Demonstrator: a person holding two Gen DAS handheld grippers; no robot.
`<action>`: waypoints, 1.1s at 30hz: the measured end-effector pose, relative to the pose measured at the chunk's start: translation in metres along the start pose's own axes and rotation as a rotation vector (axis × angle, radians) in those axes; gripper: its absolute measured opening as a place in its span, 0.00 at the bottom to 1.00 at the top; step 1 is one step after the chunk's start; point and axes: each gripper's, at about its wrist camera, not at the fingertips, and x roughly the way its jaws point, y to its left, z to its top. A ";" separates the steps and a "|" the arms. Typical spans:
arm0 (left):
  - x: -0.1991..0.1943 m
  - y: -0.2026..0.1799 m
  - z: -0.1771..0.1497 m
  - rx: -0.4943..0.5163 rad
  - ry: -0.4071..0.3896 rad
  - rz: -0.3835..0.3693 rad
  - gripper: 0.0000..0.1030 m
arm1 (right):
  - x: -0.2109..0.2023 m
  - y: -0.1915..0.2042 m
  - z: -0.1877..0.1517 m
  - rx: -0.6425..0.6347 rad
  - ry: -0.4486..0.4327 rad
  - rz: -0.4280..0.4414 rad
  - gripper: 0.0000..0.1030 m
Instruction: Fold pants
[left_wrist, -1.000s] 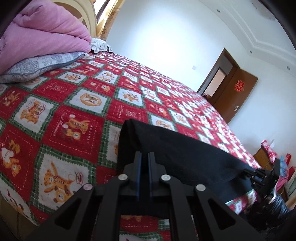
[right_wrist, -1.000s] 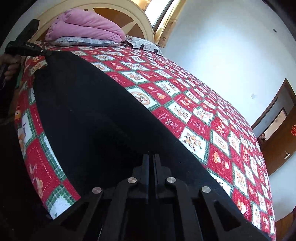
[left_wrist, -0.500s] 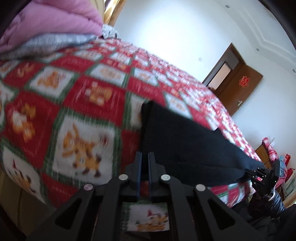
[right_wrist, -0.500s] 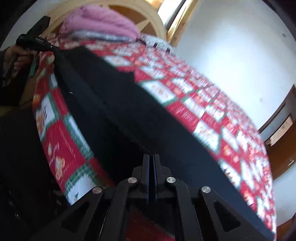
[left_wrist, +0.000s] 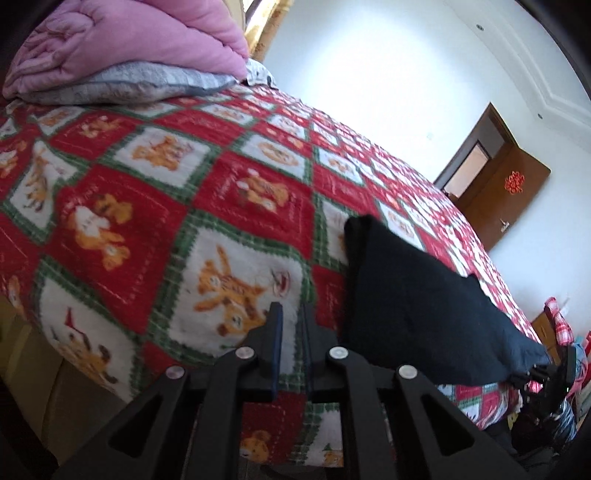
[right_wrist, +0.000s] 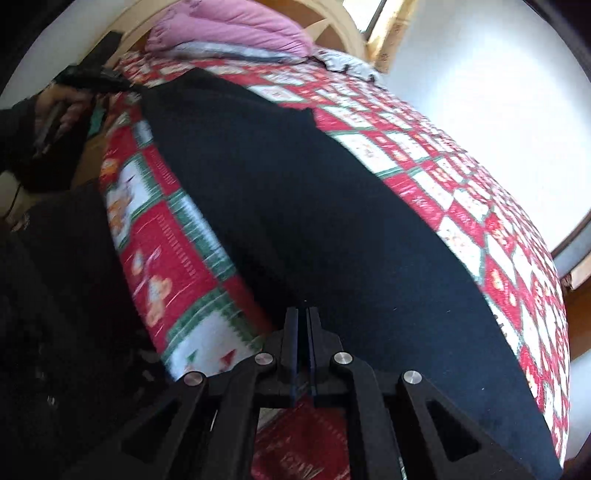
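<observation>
Just right of the left gripper (left_wrist: 291, 314), its jaws just parted and empty, the black pants (left_wrist: 417, 306) lie folded on the bed (left_wrist: 155, 206). The right gripper (right_wrist: 303, 314), opening too, should withdraw without dragging the cloth.

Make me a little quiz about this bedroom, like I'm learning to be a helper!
1. True or false: the black pants lie on the checked blanket.
2. What sits on top of the grey pillow? A) a pink quilt B) a book C) a shoe
3. Fill in the gap: the ornament on the brown door is coloured ___.

Key: 1 true; 2 A; 3 red.
</observation>
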 end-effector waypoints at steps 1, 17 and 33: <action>-0.004 -0.002 0.002 0.005 -0.020 0.009 0.12 | 0.000 0.002 0.000 -0.014 0.001 0.003 0.16; 0.041 -0.128 0.013 0.293 -0.027 -0.051 0.40 | 0.003 -0.046 0.091 0.326 -0.123 0.263 0.23; 0.052 -0.114 0.002 0.323 -0.071 -0.022 0.41 | 0.132 -0.088 0.175 0.744 0.030 0.549 0.11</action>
